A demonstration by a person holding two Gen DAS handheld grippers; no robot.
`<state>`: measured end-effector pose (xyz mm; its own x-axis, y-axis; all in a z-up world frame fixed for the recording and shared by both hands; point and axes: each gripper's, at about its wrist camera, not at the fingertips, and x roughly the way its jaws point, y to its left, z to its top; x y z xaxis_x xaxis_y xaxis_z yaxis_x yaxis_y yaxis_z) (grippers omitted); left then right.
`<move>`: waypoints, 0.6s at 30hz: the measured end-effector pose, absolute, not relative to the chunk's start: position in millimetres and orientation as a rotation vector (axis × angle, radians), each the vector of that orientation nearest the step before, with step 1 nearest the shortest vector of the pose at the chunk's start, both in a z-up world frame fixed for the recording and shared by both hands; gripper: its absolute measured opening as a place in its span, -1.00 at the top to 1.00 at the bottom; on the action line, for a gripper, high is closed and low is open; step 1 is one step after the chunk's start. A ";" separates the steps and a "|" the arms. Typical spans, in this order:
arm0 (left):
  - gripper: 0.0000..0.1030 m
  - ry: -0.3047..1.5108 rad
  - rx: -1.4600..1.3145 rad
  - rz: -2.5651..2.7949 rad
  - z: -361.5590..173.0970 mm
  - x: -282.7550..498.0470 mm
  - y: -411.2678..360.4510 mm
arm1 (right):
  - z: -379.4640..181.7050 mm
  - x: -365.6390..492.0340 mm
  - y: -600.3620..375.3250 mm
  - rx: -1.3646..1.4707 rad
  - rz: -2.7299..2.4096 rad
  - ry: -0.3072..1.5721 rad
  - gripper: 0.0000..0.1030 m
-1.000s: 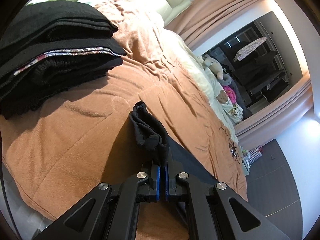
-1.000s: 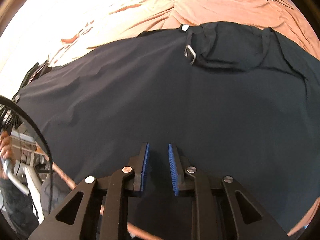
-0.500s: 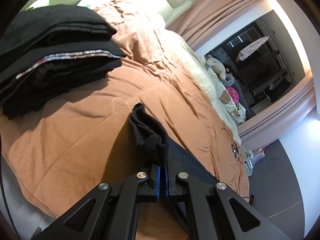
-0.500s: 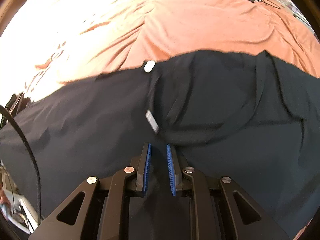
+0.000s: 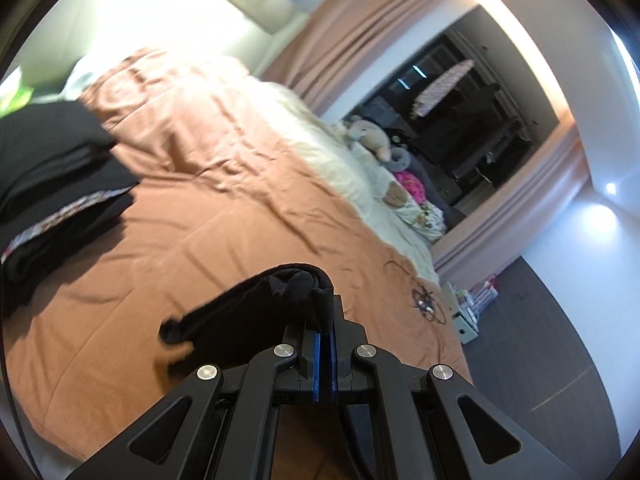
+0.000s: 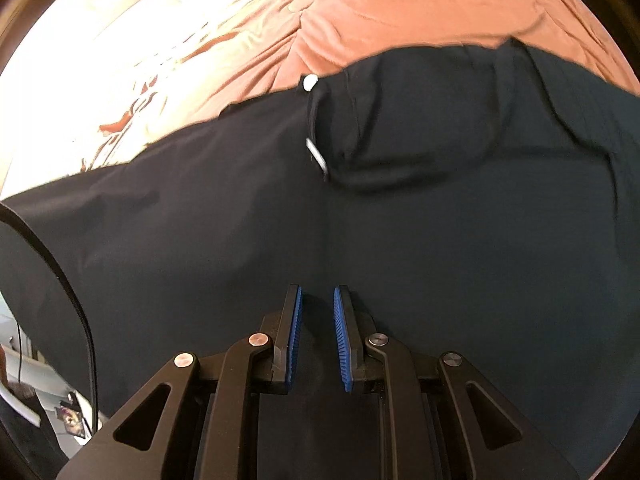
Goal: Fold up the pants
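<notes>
Black pants (image 6: pixel 360 248) are lying spread across the orange bedspread (image 6: pixel 400 8), with the waist button (image 6: pixel 309 82) at their far edge. The left gripper (image 5: pixel 325 320) is clamping a bunched end of the pants (image 5: pixel 256 312) above the bed. The right gripper (image 6: pixel 317 308) is hovering over the fabric, its jaws slightly apart and gripping nothing.

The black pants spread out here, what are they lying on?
The pants lie on an orange-brown bedspread, bare beyond the waistband. Whatever is directly beneath the pants is covered by the cloth.
</notes>
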<state>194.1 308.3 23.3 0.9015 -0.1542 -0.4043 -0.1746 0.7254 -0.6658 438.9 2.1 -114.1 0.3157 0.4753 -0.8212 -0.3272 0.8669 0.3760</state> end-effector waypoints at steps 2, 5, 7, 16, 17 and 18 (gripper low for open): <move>0.95 0.454 -0.738 -0.007 37.3 199.7 298.7 | -114.9 427.2 -0.6 0.162 0.536 1.136 0.74; 0.95 0.440 -0.700 -0.054 62.7 207.5 280.2 | -115.6 411.7 -11.1 0.175 0.549 1.144 0.74; 0.95 0.433 -0.671 -0.079 77.5 212.6 268.1 | -117.7 398.2 -15.9 0.183 0.563 1.147 0.74; 0.95 0.404 -0.548 -0.197 139.5 238.0 203.5 | -101.2 363.2 -65.0 0.246 0.615 1.076 0.74; 0.95 0.402 -0.537 -0.206 144.1 240.3 197.2 | -95.2 354.1 -64.4 0.252 0.615 1.060 0.74; 0.95 0.401 -0.521 -0.219 150.2 243.9 188.0 | -90.6 348.6 -70.9 0.261 0.615 1.046 0.74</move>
<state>243.9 188.0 150.2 0.8998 -0.3021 -0.3150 0.1014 0.8466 -0.5224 348.6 -70.9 -90.6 0.3531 0.5887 -0.7271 -0.3493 0.8039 0.4813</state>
